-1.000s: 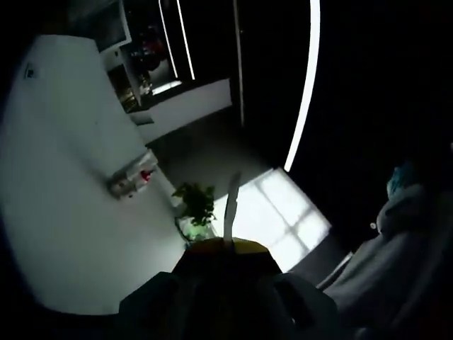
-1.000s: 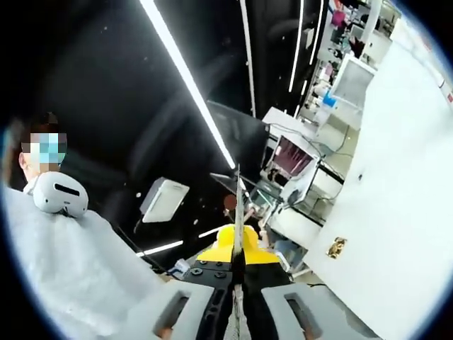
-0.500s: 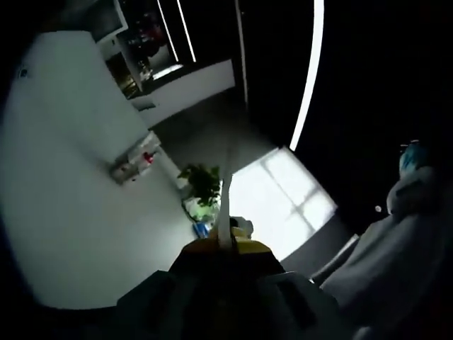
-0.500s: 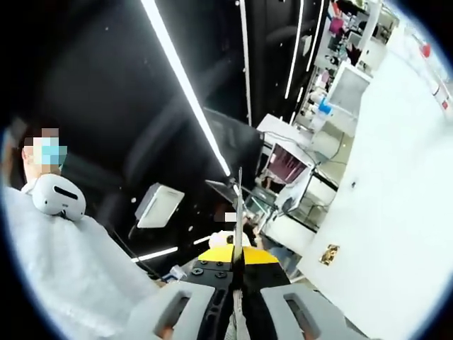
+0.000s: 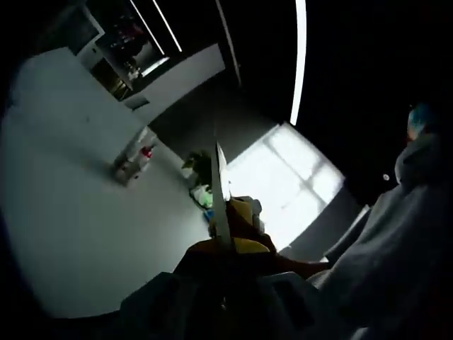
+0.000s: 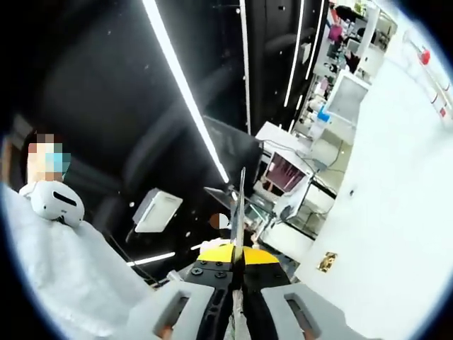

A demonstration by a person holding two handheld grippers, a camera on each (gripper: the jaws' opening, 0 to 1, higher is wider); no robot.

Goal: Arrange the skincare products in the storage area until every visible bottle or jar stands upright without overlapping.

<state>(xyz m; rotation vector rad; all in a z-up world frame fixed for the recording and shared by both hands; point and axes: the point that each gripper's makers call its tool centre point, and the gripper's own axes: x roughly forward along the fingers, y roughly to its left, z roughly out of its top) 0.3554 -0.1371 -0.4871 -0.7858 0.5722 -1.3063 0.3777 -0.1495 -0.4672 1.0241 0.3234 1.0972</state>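
Both cameras pointed away from any worktop, at dark ceiling and light strips, and no skincare bottles or jars could be seen. The left gripper (image 5: 220,185), jaws pressed together, had swung slightly, the potted plant (image 5: 199,166) sliding up its view. The right gripper (image 6: 239,212), likewise closed and empty, barely shifted. Arranging had apparently not begun; no containers could be made out.

Yellow-black gripper (image 6: 239,212), white sleeve (image 6: 56,269).
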